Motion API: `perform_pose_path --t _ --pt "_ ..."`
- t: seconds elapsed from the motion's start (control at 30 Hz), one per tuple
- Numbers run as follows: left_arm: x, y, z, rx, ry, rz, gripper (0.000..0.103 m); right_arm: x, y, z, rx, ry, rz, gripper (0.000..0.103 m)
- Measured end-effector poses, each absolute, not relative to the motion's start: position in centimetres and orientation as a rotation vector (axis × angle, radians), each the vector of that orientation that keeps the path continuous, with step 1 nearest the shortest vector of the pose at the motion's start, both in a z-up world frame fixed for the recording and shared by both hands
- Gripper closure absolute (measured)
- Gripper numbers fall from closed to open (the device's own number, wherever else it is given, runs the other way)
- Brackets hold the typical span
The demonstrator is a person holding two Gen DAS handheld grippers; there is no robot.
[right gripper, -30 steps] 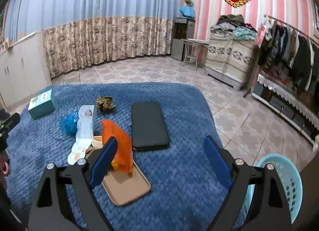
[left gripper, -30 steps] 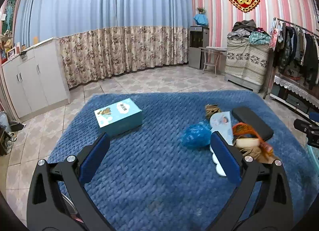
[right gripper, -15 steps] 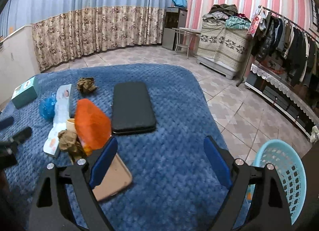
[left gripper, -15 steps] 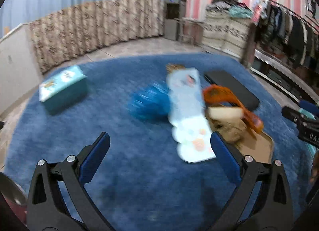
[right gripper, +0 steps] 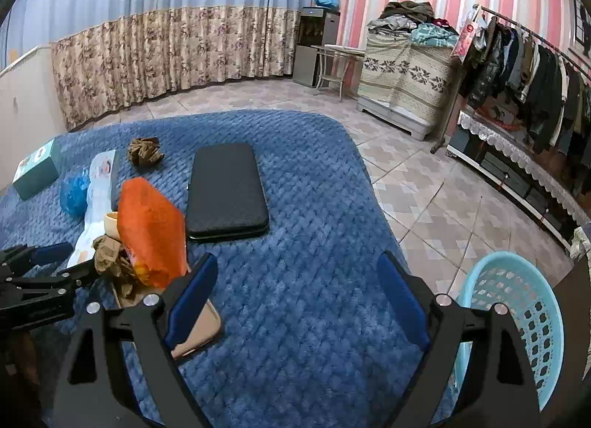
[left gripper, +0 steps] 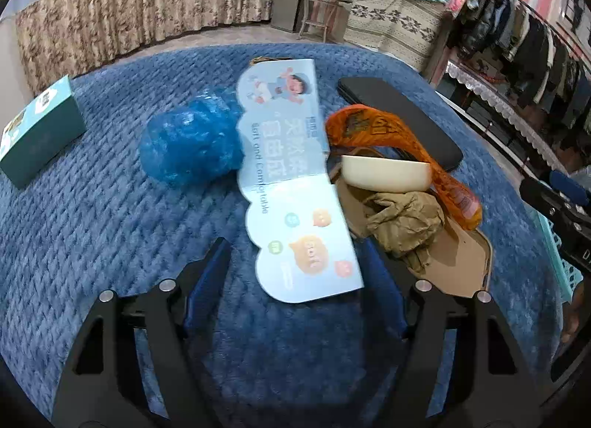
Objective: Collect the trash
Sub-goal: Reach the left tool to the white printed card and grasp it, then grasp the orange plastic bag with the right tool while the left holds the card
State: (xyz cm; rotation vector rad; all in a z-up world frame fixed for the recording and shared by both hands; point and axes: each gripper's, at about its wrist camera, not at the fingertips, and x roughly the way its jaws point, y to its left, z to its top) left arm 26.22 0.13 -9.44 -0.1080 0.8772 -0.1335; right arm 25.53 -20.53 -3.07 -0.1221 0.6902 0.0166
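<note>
The left gripper (left gripper: pixel 295 276), jaws wide and empty, straddles the near end of the thin, floppy paper wrapper (left gripper: pixel 291 184) mid-blanket (left gripper: pixel 92 225), best pinched by its edge, while the right gripper (right gripper: pixel 299 295) hangs open, holding nothing.

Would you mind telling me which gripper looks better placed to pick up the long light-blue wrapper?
Left. The left gripper is open astride the light-blue wrapper; the right gripper faces bare blanket.

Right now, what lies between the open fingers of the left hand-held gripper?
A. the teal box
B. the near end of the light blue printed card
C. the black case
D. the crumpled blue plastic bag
B: the light blue printed card ends between the open fingers of the left hand-held gripper; nothing is gripped.
</note>
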Motion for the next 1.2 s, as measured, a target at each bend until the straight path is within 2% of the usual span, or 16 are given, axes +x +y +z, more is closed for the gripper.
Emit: perform_pose_path --t 0.1,0.17,0.2,0.43,0.8,1.2 --pt "26.0 -0.5 -9.5 -0.077 0.865 -0.148 0.039 25.6 -20.4 -3.2 -0.131 0.695 0.015 0.017" --pt "25.9 -0.5 -9.4 -0.081 0.87 -0.156 0.051 25.5 -20.4 -3.2 -0.128 0.694 0.015 0.017" --pt "25.9 -0.4 -9.4 -0.079 0.873 -0.15 0.051 25.6 -20.5 -3.2 -0.125 0.693 0.015 0.017" --pt "24.4 0.2 -8.0 -0.055 0.823 -0.118 0.052 25.5 -20.1 -3.3 -0.125 0.687 0.028 0.017" --pt "21.1 2.8 -2.9 -0.042 0.66 -0.013 0.052 25.3 -19.6 -3.3 -0.127 0.692 0.044 0.017" --pt "20.3 5.6 -2.4 -0.044 0.634 0.071 0.052 25.2 -18.8 -3.9 -0.092 0.712 0.133 0.017"
